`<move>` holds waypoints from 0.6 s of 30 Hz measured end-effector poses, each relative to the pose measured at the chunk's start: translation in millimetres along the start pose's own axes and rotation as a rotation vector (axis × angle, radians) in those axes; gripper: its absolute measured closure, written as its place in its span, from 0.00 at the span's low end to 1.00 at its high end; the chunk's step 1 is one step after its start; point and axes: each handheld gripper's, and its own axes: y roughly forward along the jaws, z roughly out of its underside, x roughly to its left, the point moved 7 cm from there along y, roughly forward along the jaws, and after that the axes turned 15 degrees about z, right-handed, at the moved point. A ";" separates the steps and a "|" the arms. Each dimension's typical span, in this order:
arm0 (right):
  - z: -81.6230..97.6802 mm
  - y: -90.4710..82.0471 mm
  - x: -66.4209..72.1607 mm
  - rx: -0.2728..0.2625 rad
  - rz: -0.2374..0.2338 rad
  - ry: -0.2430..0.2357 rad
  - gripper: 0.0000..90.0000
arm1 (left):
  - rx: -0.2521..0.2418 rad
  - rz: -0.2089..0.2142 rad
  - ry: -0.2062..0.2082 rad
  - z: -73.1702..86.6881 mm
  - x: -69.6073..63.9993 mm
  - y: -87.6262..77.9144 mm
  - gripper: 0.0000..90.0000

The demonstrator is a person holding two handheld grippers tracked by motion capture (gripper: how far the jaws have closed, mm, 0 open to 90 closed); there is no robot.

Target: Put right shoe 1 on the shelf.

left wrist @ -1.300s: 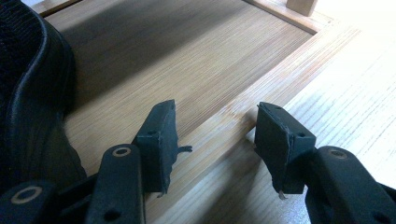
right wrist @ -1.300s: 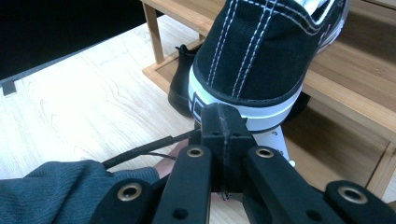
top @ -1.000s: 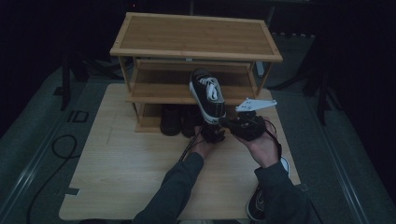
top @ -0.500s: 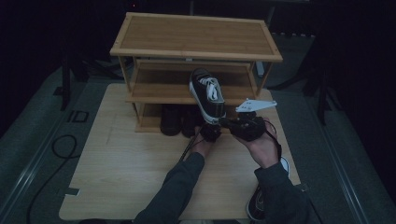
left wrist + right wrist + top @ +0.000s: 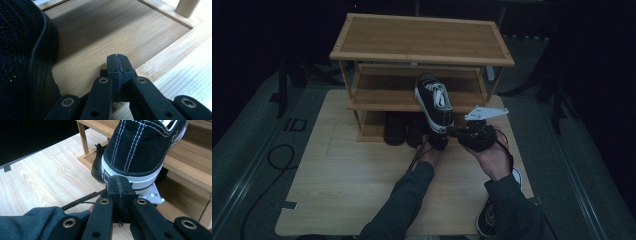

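The left gripper [image 5: 117, 62] has just closed; its fingers [image 5: 113, 65] now meet on nothing, with a dark shoe [image 5: 22, 50] beside them on the rack's bottom shelf [image 5: 112, 27]. The right gripper [image 5: 118, 185] is closed and empty too, a black sneaker [image 5: 140, 147] just beyond its fingers [image 5: 125, 188], heel toward them on the middle shelf [image 5: 190, 170].

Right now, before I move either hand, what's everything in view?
Shoe rack: one, light wood, three tiers, back of the board.
Sneaker: one, black with white laces and sole, tilted on the middle shelf's front edge.
Dark shoes: apparently two, black, bottom shelf.
Board: one, pale wood, under the rack.
Cable: one, black, floor at left.
Left gripper: black, jaws together, nothing between.
Right gripper: black, jaws together, beneath the sneaker's heel.
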 end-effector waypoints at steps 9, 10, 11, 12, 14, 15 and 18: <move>-0.7 0.1 0.2 -0.002 -0.001 -0.004 1.00 | 0.010 0.004 0.000 -2.9 -1.7 5.2 1.00; -0.8 0.2 0.2 -0.002 -0.002 -0.004 1.00 | 0.010 0.005 -0.002 -2.9 -1.6 5.2 1.00; -0.9 0.2 0.3 -0.001 -0.003 -0.005 1.00 | 0.010 0.007 -0.001 -2.8 -0.5 4.9 1.00; -0.9 0.3 0.4 0.000 -0.004 -0.010 1.00 | 0.009 0.015 -0.010 -2.8 -0.8 5.2 1.00; -1.3 0.6 0.5 0.000 -0.004 -0.014 1.00 | 0.015 0.008 0.000 -3.0 -0.4 4.9 1.00; -1.6 0.7 0.7 -0.001 -0.005 -0.015 1.00 | 0.015 0.006 -0.004 -3.0 -0.6 5.0 1.00; -2.8 2.3 2.4 -0.003 -0.009 -0.022 1.00 | 0.013 0.005 -0.010 -3.3 -0.8 5.4 1.00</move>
